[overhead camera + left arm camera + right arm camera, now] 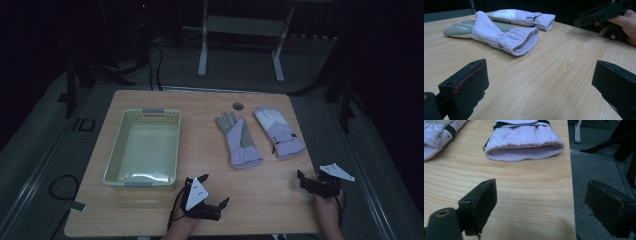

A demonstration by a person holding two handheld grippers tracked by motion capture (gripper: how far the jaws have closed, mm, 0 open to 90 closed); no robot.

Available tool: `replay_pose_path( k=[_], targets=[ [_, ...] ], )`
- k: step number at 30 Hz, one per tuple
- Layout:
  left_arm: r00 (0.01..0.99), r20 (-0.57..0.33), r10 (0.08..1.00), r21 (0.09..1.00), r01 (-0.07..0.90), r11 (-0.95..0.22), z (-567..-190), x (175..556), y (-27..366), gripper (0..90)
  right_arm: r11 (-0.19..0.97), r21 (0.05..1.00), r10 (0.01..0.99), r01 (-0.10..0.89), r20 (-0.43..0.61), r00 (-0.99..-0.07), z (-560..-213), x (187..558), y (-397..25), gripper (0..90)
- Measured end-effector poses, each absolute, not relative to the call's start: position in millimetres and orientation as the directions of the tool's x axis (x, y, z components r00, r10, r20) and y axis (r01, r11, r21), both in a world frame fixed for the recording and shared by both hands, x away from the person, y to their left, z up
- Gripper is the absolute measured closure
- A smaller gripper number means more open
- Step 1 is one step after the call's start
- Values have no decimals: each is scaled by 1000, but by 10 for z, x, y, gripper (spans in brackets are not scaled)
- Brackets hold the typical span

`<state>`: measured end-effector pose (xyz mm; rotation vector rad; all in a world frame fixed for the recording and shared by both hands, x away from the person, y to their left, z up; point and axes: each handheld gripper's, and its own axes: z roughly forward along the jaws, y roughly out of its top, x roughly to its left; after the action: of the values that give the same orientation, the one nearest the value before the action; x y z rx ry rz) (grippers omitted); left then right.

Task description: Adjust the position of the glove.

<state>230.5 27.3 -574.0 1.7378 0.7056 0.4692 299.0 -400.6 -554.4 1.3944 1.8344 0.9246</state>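
Nearest the person, the left gripper (pixel 214 191) hovered over the table (pixel 150 210) edge, just in front of the basket's near right corner, its jaws spread wide with nothing between them. The right gripper (pixel 306 179) sat well to the right of the basket (pixel 116 155), at the table's right edge, jaws likewise wide apart and empty. Farther on, the left glove (pixel 238 141) lay flat, right of the basket, cuff toward the person, palm side up. The right glove (pixel 279 132) lay just beyond it, farther from the basket, cuff (pixel 524 151) facing the right gripper.
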Motion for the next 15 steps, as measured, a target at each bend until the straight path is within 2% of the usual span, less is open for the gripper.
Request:
replay_pose_path(
  k=[5, 15],
  targets=[
    [738, -64, 672, 959, 232, -164, -5740, 2321, 287, 11, 172, 827, 976, 535, -68, -209, -5547, 3008, -4011, 127],
    [736, -64, 673, 957, 236, -167, -5740, 2323, 278, 11, 168, 851, 972, 497, -58, -229, -5520, 2971, -4037, 125]
  ],
)
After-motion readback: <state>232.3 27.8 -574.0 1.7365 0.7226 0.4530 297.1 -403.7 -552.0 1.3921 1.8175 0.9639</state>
